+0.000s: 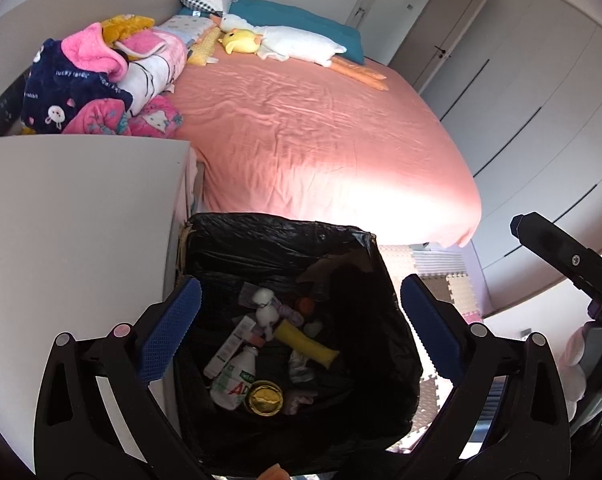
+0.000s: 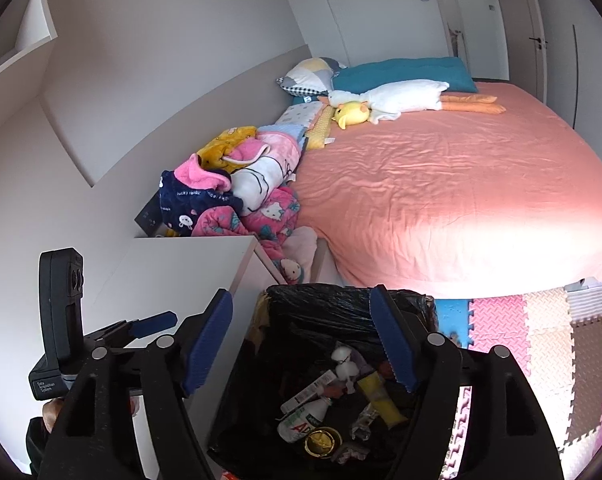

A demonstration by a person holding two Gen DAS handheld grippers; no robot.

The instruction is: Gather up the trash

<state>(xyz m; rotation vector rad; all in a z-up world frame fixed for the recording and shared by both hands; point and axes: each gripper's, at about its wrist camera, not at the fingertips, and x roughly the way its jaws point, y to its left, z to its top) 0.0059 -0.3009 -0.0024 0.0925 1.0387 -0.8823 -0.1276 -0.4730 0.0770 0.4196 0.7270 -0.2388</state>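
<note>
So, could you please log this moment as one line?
left gripper: open, empty | right gripper: open, empty | both over trash bin | bin: bottle, yellow tube, scraps

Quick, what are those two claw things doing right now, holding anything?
Left gripper: open, holding nothing, above the trash bin.
Right gripper: open, holding nothing, also above the bin.

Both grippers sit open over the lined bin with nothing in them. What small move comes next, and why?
Probably draw the left gripper and right gripper up from the trash bin and look for more litter. Both are open and empty, and the bottle, yellow tube and gold lid already lie inside.
</note>
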